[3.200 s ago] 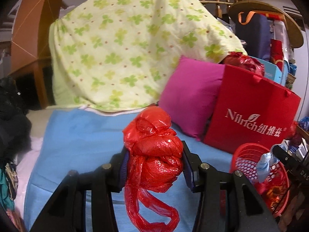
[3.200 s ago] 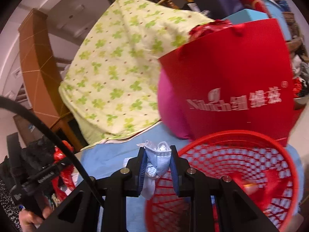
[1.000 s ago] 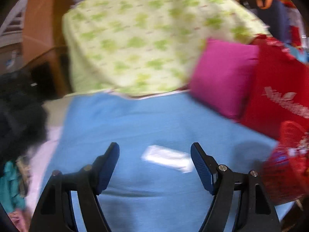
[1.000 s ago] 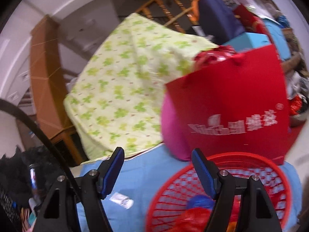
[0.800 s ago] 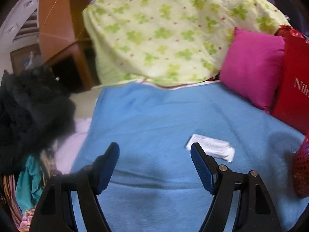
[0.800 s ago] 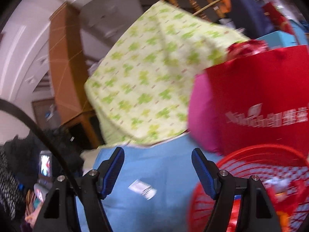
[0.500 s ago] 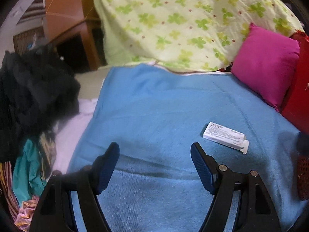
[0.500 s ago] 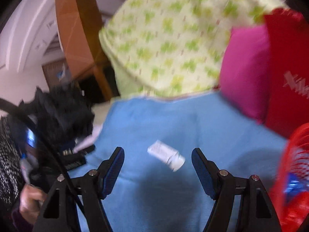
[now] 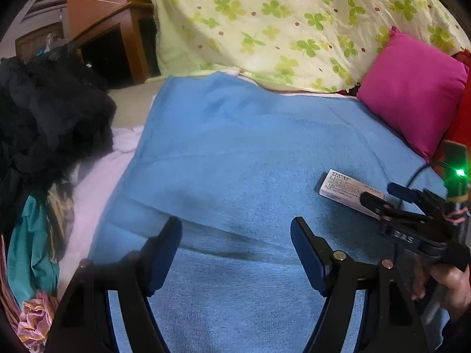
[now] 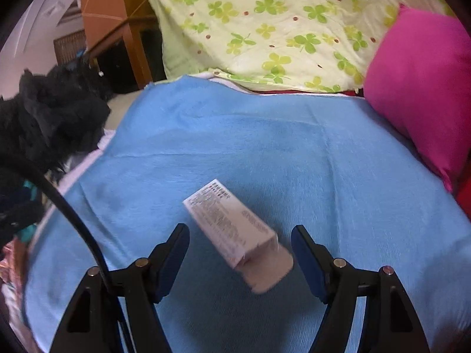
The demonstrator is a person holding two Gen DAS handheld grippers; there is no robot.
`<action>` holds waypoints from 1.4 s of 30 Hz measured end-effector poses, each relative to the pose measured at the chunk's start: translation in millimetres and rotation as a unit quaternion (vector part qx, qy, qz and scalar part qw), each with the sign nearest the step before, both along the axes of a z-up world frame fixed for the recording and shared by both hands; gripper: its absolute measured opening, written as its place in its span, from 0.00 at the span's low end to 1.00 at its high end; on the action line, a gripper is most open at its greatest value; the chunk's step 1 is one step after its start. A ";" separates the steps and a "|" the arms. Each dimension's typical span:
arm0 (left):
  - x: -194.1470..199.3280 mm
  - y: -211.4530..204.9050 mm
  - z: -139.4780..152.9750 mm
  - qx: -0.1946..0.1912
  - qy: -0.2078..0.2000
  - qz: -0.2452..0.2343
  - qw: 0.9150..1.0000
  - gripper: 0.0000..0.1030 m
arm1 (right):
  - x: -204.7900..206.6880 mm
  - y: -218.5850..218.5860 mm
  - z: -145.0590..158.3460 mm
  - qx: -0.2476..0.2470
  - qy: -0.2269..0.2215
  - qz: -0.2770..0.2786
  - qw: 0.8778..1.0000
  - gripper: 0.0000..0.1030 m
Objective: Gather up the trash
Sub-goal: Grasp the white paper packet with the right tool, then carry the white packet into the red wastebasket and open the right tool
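White cardboard, slim and printed: the one piece of trash in sight, a carton (image 10: 232,229). Lies flat and slantwise on the blue blanket (image 10: 265,147), with one end flap hanging open toward the camera. Sits between the spread fingers of the right gripper (image 10: 239,236), touched by neither finger. Wide open there, holding nothing. As for the left gripper (image 9: 235,226): equally wide, equally empty, poised over bare blanket well to the left of the carton.

Looks like the line-up for a pick, not yet a grasp.

Plenty to go wrong from here:
- Closing while askew to the carton's long sides probably spins it out of the grip instead of pinching it.
- Squeezing near the open end may crush the thin card, or catch only the flap and leave the body dangling.
- Pressing down too far into the soft pile may snag a fold of blanket along with the carton and drag the cloth up.
- Coming in too high likely skates over the top face and nudges the carton away.

Safer to square up first, then close on the middle.
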State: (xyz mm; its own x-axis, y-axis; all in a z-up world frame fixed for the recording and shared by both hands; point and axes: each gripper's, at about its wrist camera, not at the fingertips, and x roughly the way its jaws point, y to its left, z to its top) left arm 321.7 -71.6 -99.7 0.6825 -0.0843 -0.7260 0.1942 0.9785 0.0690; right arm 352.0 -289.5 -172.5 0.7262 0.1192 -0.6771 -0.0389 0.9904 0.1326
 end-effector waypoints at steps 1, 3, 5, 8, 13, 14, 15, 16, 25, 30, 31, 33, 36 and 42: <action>0.4 -2.2 -1.0 0.006 0.000 -0.003 1.000 0.74 | 5.2 1.5 -2.9 -0.005 0.000 0.004 1.000 0.73; 0.9 -4.8 -2.7 0.015 -0.001 -0.007 1.000 0.74 | 15.1 2.4 -8.7 -0.008 0.008 0.011 1.000 0.73; 1.8 -6.3 -4.5 0.019 0.001 -0.010 1.000 0.74 | 20.4 4.1 -12.9 0.001 0.020 0.017 1.000 0.73; 3.7 -4.6 -6.1 0.018 0.007 -0.006 1.000 0.74 | 24.5 7.0 -19.1 0.006 0.031 0.030 0.999 0.71; 4.0 2.5 -4.4 -0.002 0.014 0.001 1.000 0.74 | 20.9 10.0 -23.6 0.007 0.037 0.038 0.999 0.55; 3.1 3.4 -3.6 -0.003 0.012 0.002 1.000 0.74 | 20.5 10.3 -23.9 0.008 0.037 0.037 0.999 0.54; 2.2 4.3 -2.8 -0.002 0.010 0.004 1.000 0.74 | 18.2 8.8 -23.7 0.011 0.036 0.034 0.999 0.53; 2.4 4.8 -2.5 -0.002 0.010 0.005 1.000 0.74 | 17.4 8.9 -23.6 0.011 0.036 0.032 0.999 0.52; -1.0 2.2 2.9 -0.004 0.000 -0.004 1.000 0.74 | -15.4 10.1 5.3 0.007 0.012 0.009 1.000 0.45; -4.2 -5.3 1.1 -0.012 0.005 -0.015 1.000 0.74 | -47.2 5.3 42.9 0.029 -0.024 -0.023 0.999 0.41; -5.1 -7.7 0.1 -0.011 0.006 -0.019 1.000 0.74 | -54.6 5.3 50.0 0.029 -0.031 -0.028 0.999 0.41; -8.5 -14.0 -1.6 -0.002 0.004 -0.026 1.000 0.74 | -67.3 5.2 54.5 0.026 -0.035 -0.038 0.998 0.41; -12.3 -22.4 -3.3 0.009 0.002 -0.030 1.000 0.74 | -80.0 1.9 50.6 0.032 -0.019 -0.046 0.998 0.41; -23.1 -42.4 6.4 -0.002 -0.003 -0.050 0.999 0.74 | -120.4 -16.2 74.0 0.035 -0.058 -0.063 0.996 0.41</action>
